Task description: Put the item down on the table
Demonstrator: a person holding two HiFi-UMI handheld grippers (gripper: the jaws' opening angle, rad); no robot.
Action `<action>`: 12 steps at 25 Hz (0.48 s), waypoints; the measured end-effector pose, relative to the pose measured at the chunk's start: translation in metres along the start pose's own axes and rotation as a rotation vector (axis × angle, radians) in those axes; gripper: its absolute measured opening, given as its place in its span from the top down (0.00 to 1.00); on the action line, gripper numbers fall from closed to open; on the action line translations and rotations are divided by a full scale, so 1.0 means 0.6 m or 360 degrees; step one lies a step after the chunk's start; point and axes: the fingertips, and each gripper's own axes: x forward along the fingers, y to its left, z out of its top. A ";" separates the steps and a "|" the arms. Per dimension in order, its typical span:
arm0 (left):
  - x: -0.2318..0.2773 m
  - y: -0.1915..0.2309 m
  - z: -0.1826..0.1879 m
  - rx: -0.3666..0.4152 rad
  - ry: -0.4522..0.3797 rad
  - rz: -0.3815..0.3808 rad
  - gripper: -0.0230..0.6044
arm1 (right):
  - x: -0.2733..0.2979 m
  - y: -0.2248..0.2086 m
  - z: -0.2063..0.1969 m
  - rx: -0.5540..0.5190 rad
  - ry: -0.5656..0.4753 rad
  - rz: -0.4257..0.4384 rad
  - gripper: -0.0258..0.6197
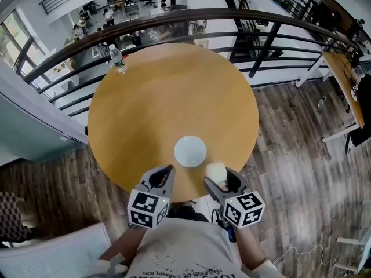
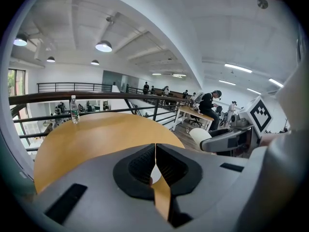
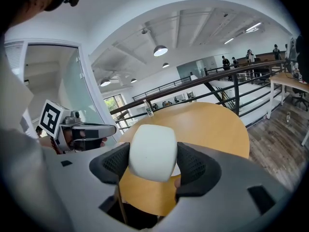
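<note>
My right gripper (image 1: 216,175) is shut on a rounded white cup (image 3: 152,152), which shows cream-white (image 1: 215,171) above the near edge of the round wooden table (image 1: 151,97). The cup fills the space between the two black pads (image 3: 194,169). A white round saucer (image 1: 190,151) lies on the table just ahead and left of that cup. My left gripper (image 1: 167,176) hangs at the table's near edge, left of the saucer, with its jaws pressed together and nothing in them; its black pads (image 2: 140,166) meet at a thin seam.
A clear plastic water bottle (image 1: 117,58) stands at the table's far left edge, also visible as a small bottle (image 2: 74,109). A dark metal railing (image 1: 255,22) curves behind the table, with a drop to a lower floor beyond. Wooden floor (image 1: 295,149) lies to the right.
</note>
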 end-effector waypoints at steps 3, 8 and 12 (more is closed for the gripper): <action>0.001 0.017 0.006 0.0018 0.0002 0.0000 0.92 | 0.016 0.008 0.005 0.0010 0.0011 -0.0005 0.48; 0.013 0.038 0.015 0.0092 0.0023 -0.0043 0.93 | 0.037 0.022 0.013 0.0018 0.0013 -0.0036 0.48; 0.022 0.053 0.022 0.0099 0.0024 -0.0080 0.92 | 0.052 0.016 0.013 0.0050 0.0013 -0.0077 0.48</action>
